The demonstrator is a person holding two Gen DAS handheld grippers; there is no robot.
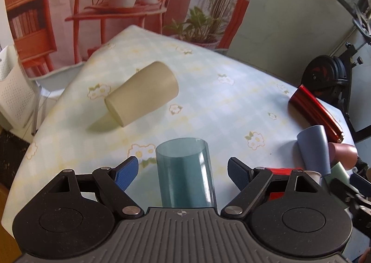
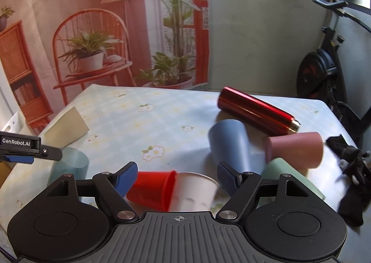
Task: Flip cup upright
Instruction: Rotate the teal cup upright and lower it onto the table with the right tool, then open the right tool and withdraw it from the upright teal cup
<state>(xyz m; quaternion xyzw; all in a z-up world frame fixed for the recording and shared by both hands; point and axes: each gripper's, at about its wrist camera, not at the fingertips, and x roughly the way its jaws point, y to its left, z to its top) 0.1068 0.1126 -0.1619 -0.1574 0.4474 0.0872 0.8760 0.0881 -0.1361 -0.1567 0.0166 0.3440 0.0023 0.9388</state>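
Note:
A clear teal cup [image 1: 184, 172] stands upright on the tablecloth between the fingers of my open left gripper [image 1: 183, 171], which do not touch it. It also shows in the right wrist view [image 2: 69, 166]. A cream cup [image 1: 141, 93] lies on its side beyond it. My right gripper [image 2: 177, 178] is open over a red cup [image 2: 153, 187] and a white cup [image 2: 196, 190], both lying on their sides, mouth to mouth. The left gripper's finger [image 2: 27, 149] shows at the left edge of the right wrist view.
A blue cup [image 2: 228, 144], a pink cup [image 2: 295, 149], a pale green cup [image 2: 289, 177] and a red metal flask [image 2: 255, 112] lie at the right of the floral tablecloth [image 2: 150, 119]. A black strap [image 2: 352, 170] lies at the right edge. A white chair [image 1: 14, 91] stands left.

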